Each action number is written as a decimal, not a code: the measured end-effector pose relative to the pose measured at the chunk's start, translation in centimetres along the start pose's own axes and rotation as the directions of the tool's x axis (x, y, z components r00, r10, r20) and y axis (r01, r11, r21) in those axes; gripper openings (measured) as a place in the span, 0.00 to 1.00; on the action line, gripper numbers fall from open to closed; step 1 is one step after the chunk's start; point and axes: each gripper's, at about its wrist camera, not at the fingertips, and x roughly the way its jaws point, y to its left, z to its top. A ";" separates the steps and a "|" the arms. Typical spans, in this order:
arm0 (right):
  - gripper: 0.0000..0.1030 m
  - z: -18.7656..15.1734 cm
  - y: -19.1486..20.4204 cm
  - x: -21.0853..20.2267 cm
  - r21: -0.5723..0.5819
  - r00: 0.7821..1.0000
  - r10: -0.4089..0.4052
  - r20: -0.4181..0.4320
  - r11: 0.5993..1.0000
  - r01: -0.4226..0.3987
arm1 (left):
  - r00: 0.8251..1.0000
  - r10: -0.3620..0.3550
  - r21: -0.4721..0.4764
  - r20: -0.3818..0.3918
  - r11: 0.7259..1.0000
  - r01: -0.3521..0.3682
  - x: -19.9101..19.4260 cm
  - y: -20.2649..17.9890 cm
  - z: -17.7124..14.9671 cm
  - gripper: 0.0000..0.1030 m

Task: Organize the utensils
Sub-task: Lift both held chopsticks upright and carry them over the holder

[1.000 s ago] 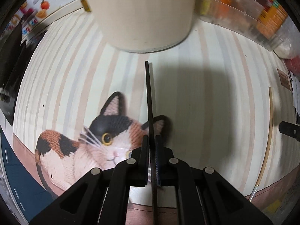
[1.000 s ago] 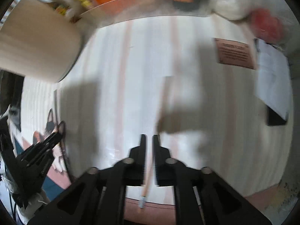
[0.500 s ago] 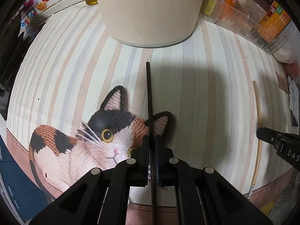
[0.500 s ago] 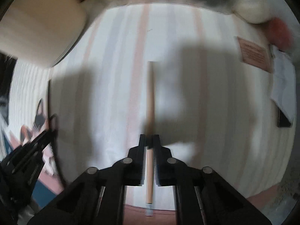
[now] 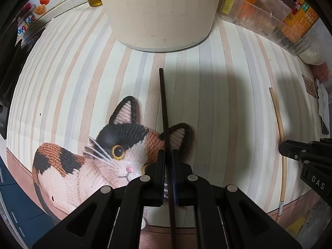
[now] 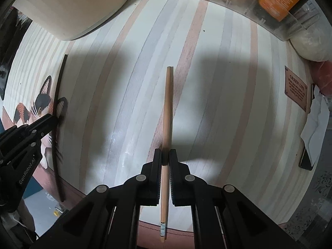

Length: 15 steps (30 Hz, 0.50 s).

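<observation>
Left gripper (image 5: 169, 159): clamped on black chopstick (image 5: 164, 108); thin stick may pivot.
Right gripper (image 6: 165, 157): clamped on wooden chopstick (image 6: 167, 112); may slip off-centre.
Holder (image 5: 161, 14): close, risks collision.

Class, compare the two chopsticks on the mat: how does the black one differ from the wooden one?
The black chopstick is dark and slim; the wooden chopstick is tan and looks thicker, with a pale printed band near one end. The black one lies across the mat's cat picture, clamped by the left gripper; the wooden one lies over plain stripes, clamped by the right gripper. Both lie lengthwise between shut jaws.
</observation>
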 end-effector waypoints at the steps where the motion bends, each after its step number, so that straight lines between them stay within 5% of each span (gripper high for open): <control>1: 0.07 0.2 0.4 0.1 0.004 1.000 0.003 -0.001 1.000 -0.003 | 1.000 0.001 0.001 0.000 1.000 -0.001 0.0 0.0 0.0 0.04; 9: 0.07 0.8 0.4 -0.4 0.018 1.000 0.005 0.000 1.000 -0.005 | 1.000 0.005 0.011 -0.001 1.000 -0.005 0.2 -0.3 0.1 0.04; 15: 0.07 -1.1 -3.4 -3.1 0.034 1.000 0.002 0.020 0.999 -0.002 | 1.000 -0.015 -0.002 0.005 1.000 0.015 0.2 0.0 0.0 0.03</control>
